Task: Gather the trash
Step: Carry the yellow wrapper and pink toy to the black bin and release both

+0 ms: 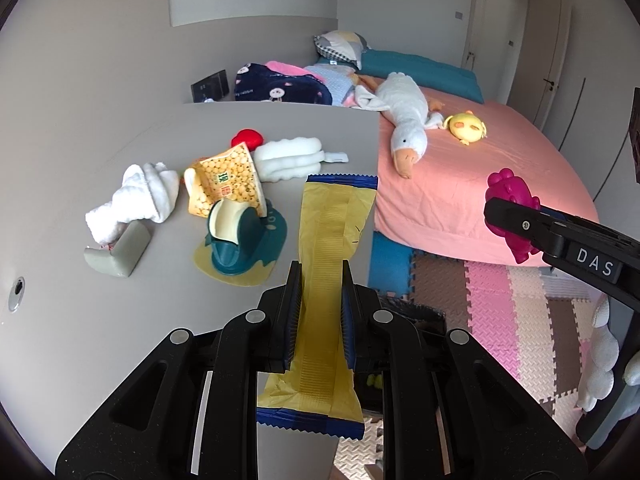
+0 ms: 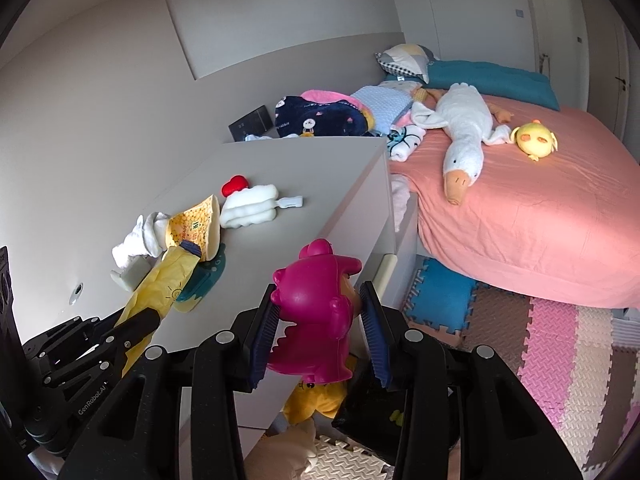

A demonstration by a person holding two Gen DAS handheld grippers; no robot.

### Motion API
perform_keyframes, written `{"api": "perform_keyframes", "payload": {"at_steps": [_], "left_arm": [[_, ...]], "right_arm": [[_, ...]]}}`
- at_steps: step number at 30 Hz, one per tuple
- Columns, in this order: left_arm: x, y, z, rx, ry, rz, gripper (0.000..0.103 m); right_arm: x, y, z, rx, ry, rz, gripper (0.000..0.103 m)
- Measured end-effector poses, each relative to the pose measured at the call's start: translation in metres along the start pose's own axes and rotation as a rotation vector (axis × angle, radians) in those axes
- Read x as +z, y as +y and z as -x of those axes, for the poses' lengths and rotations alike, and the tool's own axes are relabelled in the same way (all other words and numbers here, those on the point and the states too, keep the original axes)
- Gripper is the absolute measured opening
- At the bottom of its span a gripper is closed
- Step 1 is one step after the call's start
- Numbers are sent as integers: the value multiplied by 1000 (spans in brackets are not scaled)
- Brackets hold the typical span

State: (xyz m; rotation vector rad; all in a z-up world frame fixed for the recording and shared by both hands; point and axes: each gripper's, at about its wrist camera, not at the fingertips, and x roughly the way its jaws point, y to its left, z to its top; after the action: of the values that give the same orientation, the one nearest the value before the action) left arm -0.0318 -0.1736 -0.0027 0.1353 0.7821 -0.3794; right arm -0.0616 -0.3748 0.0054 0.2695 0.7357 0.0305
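Left claw grips one yellow wrapper; right claw, one magenta toy.

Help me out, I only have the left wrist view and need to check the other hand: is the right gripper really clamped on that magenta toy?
Observer: Yes. In the right wrist view the right gripper has a pad pressed against each side of the magenta toy.
Operator: Is anything under the toy that I can't see?
Observer: A yellow plush lies on the floor just below it, against the foot of the dresser.
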Motion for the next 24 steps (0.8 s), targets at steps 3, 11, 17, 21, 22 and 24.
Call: {"api": "perform_keyframes", "payload": {"at_steps": [3,11,17,21,22,24], "left_arm": [[3,-14,-3,-17,2,-22,17],[5,-50,-11,-73,21,-67,17],[6,-66,-17,-101,34,-81,17],[8,-78,-22,-121,42,-100,17],[9,-81,-23,-128,45,-104,17],[10,-87,-26,-142,51,-112,17]], "right_arm": [[-1,-11,7,-17,-11,-16,42],[-3,-41,25,-66,-35,-51,42],[-5,-59,33,-100,-44,-75,42],[-7,-73,38,-124,-46,-95,42],[-8,-77,38,-131,-45,-98,42],[-8,-83,39,-142,-45,-104,42]]}}
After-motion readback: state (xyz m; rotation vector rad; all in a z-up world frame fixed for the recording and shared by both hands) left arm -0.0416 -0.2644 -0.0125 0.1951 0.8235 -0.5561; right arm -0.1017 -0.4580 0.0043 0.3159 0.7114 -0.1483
